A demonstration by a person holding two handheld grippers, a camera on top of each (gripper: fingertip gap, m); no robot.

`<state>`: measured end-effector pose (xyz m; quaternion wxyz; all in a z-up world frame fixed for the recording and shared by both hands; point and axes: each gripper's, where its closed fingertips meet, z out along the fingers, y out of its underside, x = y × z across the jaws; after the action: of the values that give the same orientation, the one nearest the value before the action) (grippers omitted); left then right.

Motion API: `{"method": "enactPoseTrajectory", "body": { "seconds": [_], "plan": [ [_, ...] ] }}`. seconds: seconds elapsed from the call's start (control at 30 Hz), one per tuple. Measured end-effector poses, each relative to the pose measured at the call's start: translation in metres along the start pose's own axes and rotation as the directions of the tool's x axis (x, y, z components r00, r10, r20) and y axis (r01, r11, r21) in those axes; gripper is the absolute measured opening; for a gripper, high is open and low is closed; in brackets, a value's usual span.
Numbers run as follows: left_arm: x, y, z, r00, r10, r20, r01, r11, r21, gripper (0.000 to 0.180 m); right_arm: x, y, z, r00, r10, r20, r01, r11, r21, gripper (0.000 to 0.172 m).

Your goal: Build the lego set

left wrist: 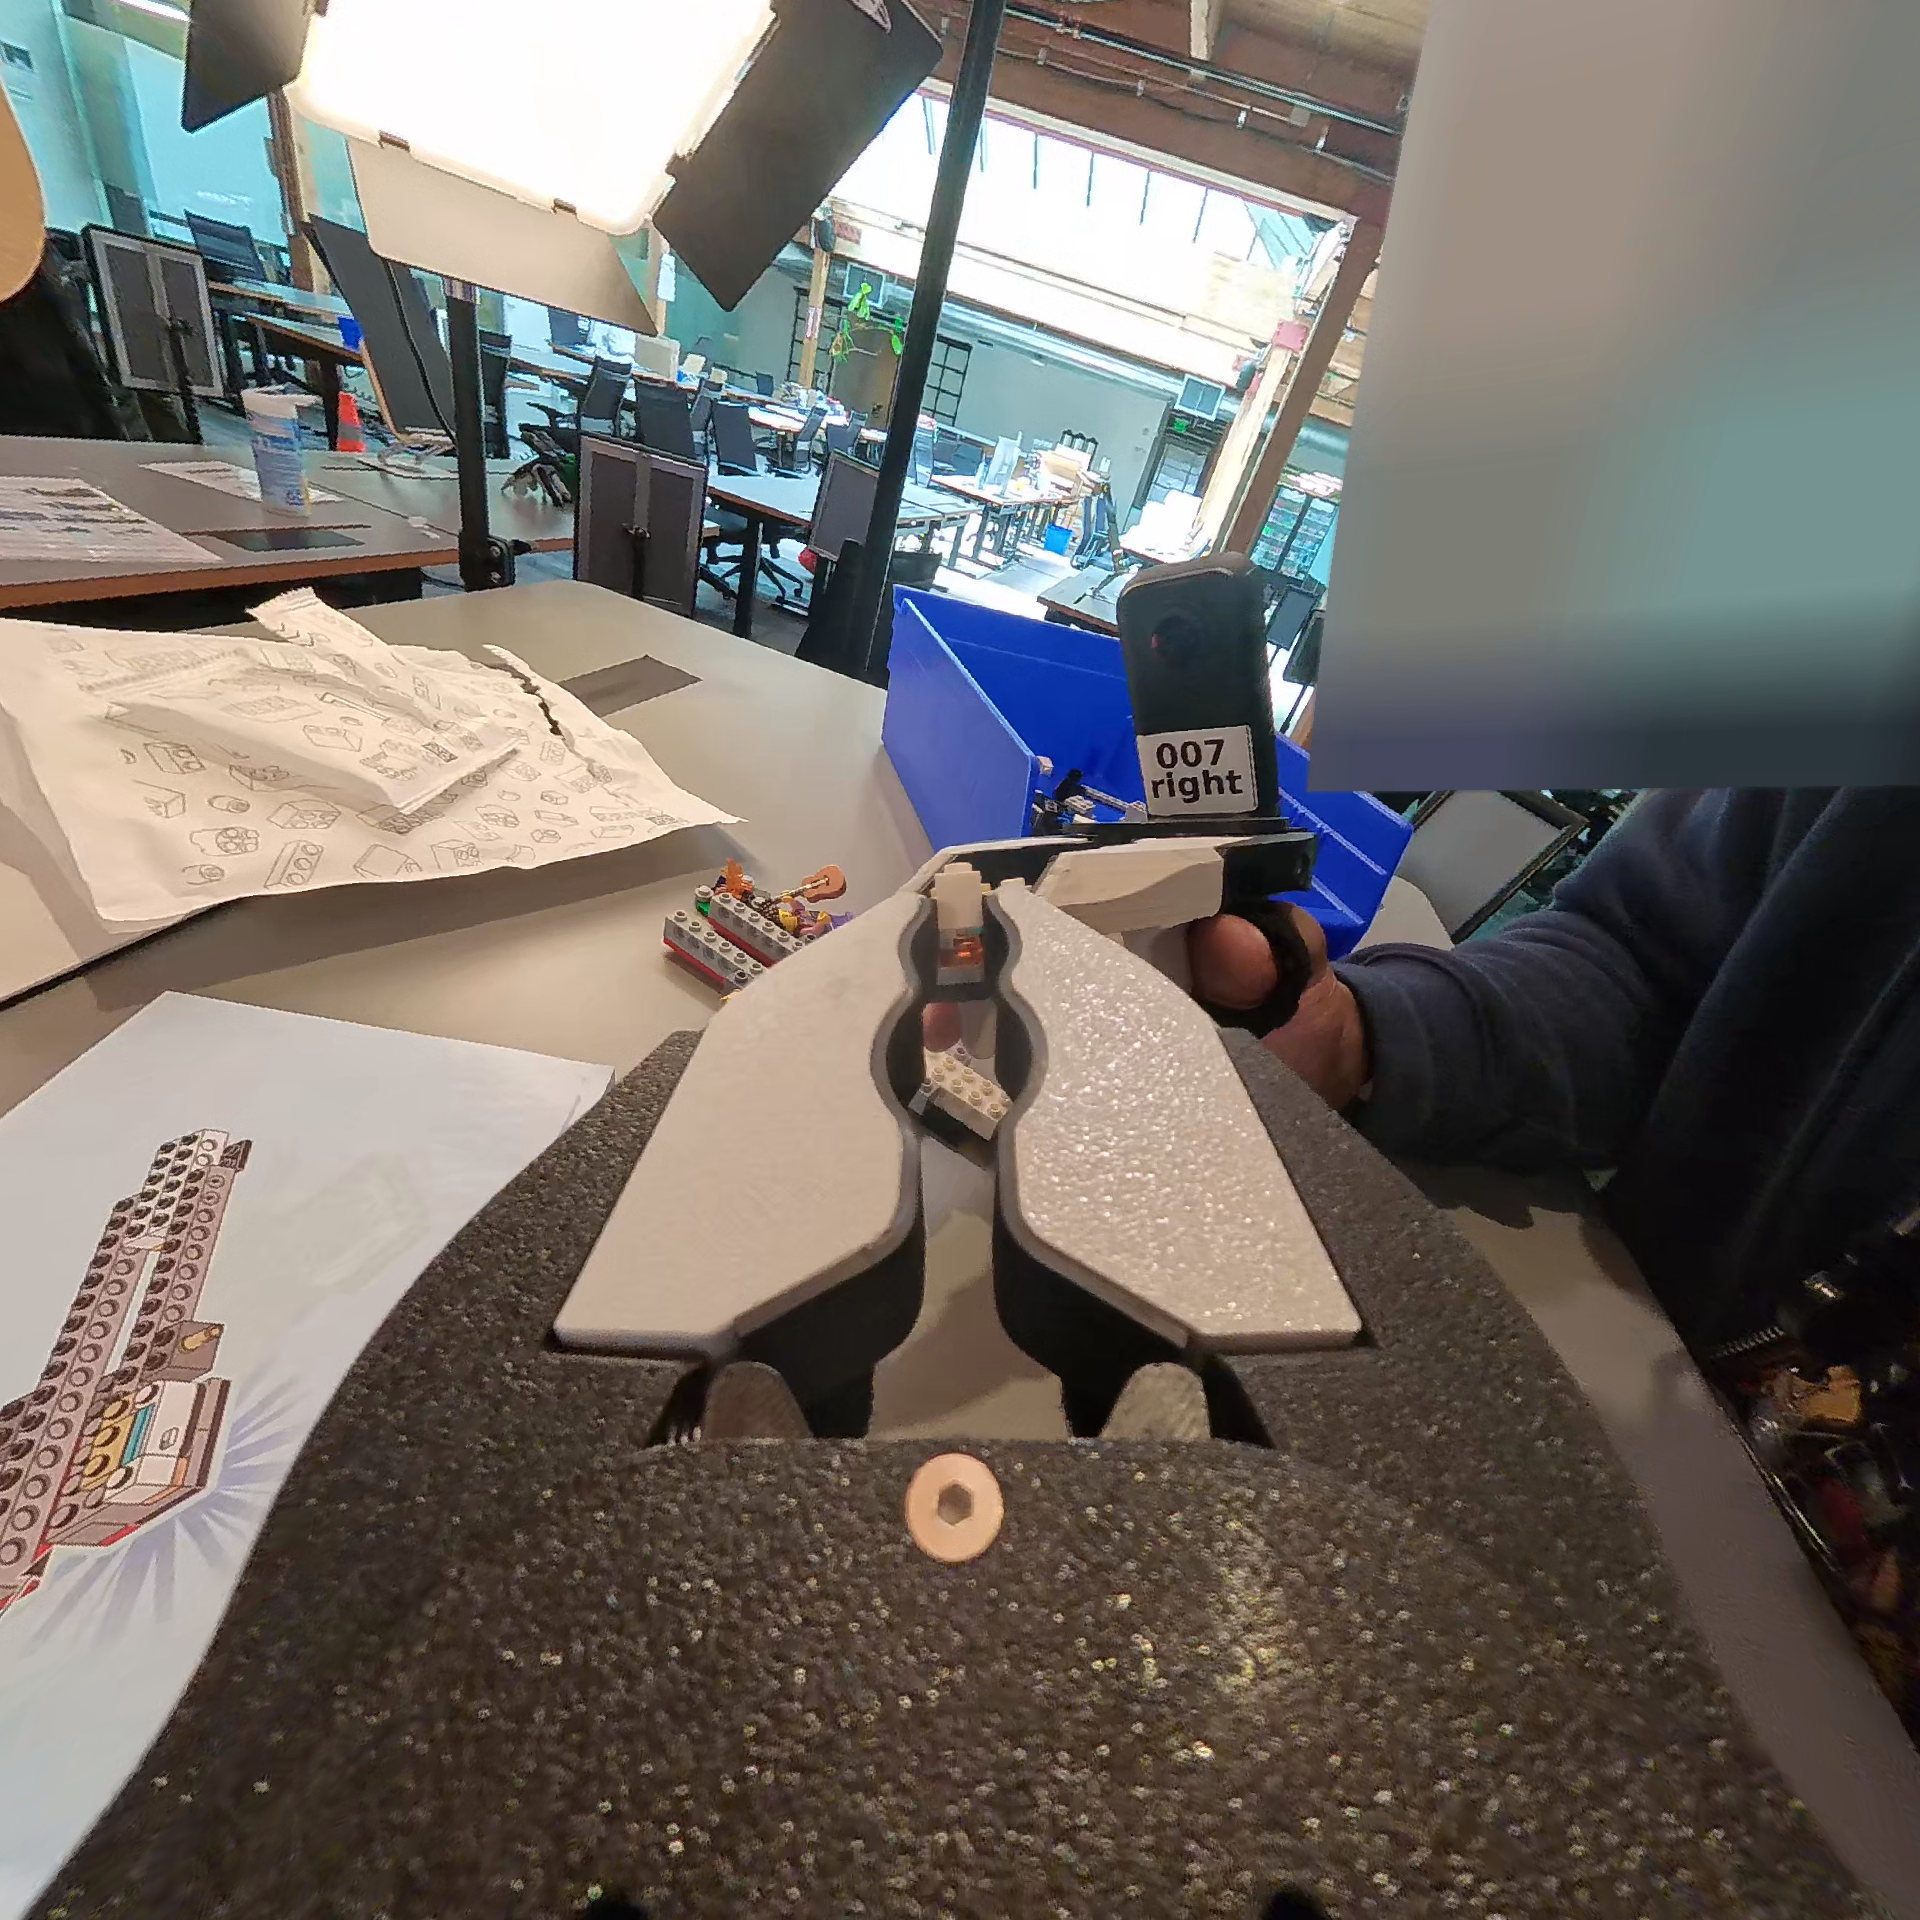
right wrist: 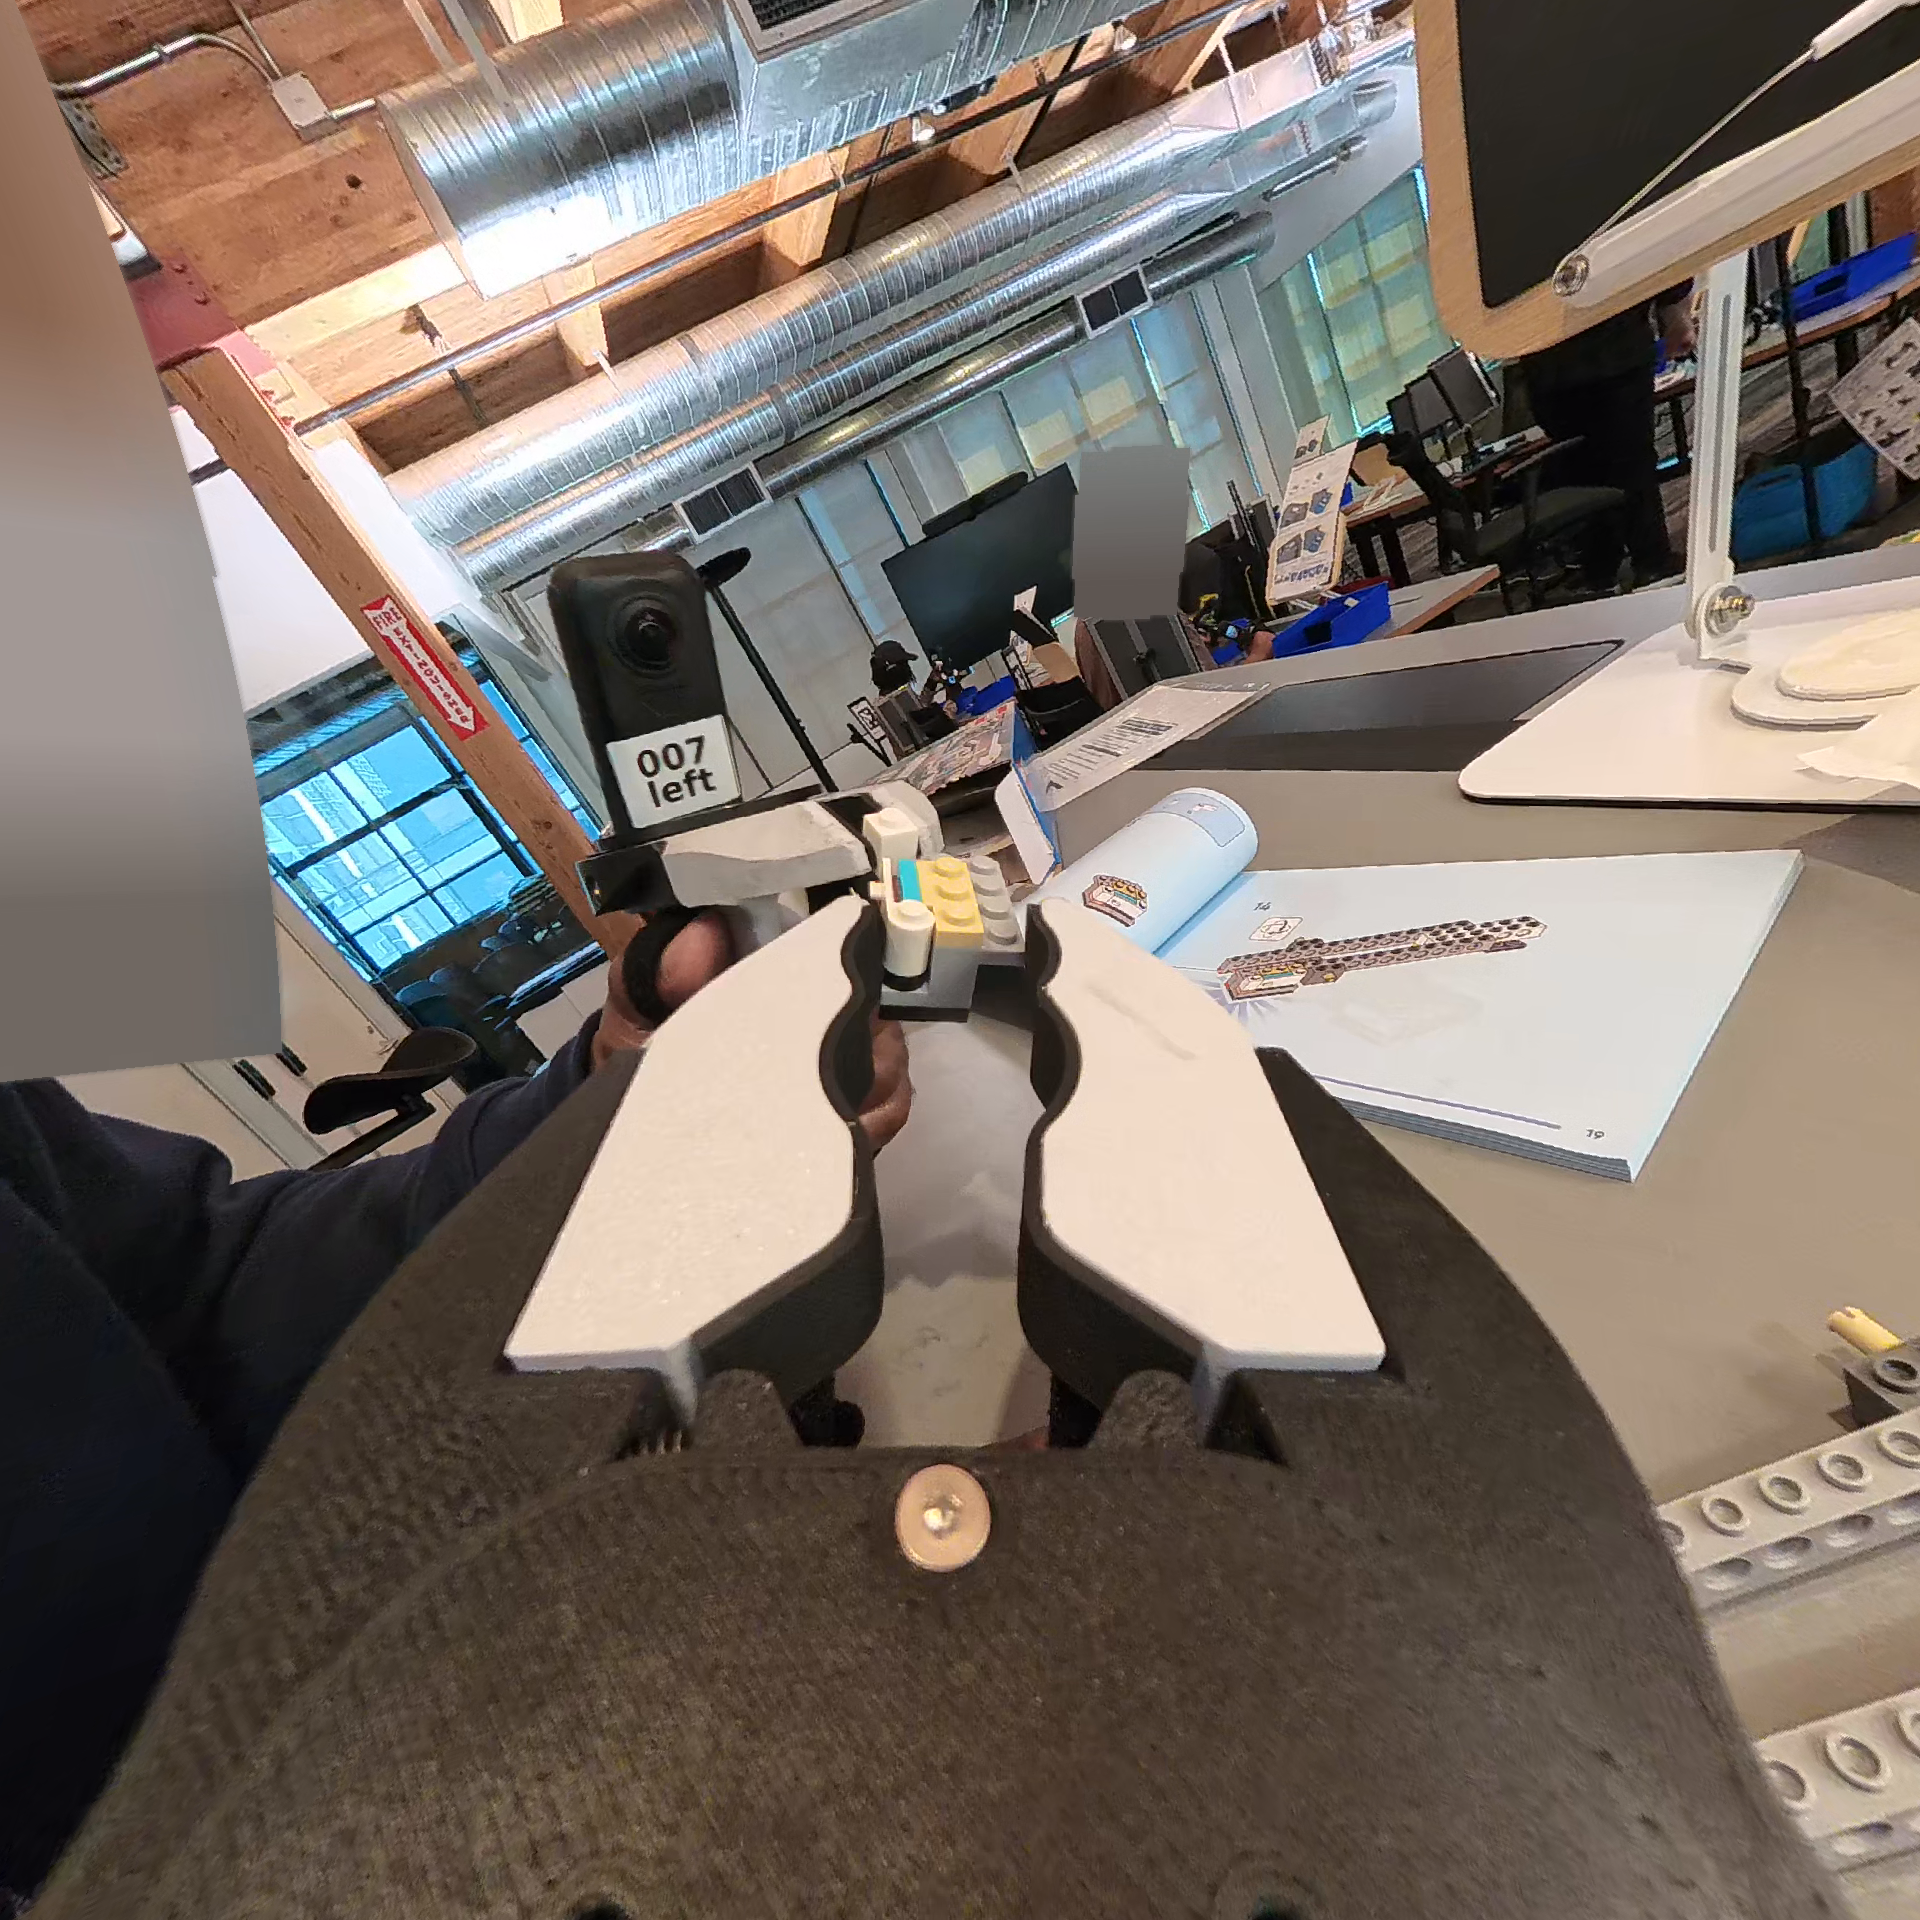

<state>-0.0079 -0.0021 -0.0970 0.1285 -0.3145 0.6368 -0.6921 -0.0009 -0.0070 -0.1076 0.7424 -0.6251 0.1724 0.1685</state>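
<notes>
My left gripper (left wrist: 959,940) is shut on a small brick assembly (left wrist: 958,925) of white, teal, orange and grey parts, held above the grey table (left wrist: 790,748). My right gripper (right wrist: 951,940) is shut on the same assembly (right wrist: 956,899) from the opposite side. There the assembly shows white round pieces, a teal strip, a yellow brick and a grey plate. Each gripper faces the other: the right one (left wrist: 1101,883) shows beyond my left fingertips, and the left one (right wrist: 790,852) beyond my right fingertips. A hand holds each handle.
An open instruction booklet (left wrist: 208,1247) (right wrist: 1455,987) lies on the table. Torn paper bags (left wrist: 312,748), a grey-and-red build with a figure (left wrist: 748,920), a blue bin (left wrist: 987,707) and a loose white plate (left wrist: 961,1086) are near. Long grey plates (right wrist: 1818,1507) and a lamp base (right wrist: 1662,758) lie on the right. My two grippers' fingertips are within a few centimetres of each other.
</notes>
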Motion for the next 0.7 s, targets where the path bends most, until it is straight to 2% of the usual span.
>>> {"method": "enactPoseTrajectory", "body": {
  "seconds": [0.47, 0.7],
  "plan": [
    [0.0010, 0.0006, 0.0012, 0.999, 0.046, 0.024, -0.046, 0.999, -0.010, 0.008, 0.0003, -0.0004, -0.0007, 1.000, 0.010, 0.006, -0.010, 1.000, 0.005, 0.026],
    [0.0027, 0.0003, -0.0004, 0.997, -0.062, -0.043, 0.063, 0.998, 0.014, 0.008, -0.0012, -0.0007, -0.0009, 1.000, 0.011, 0.019, -0.011, 1.000, 0.007, 0.026]
  ]
}}
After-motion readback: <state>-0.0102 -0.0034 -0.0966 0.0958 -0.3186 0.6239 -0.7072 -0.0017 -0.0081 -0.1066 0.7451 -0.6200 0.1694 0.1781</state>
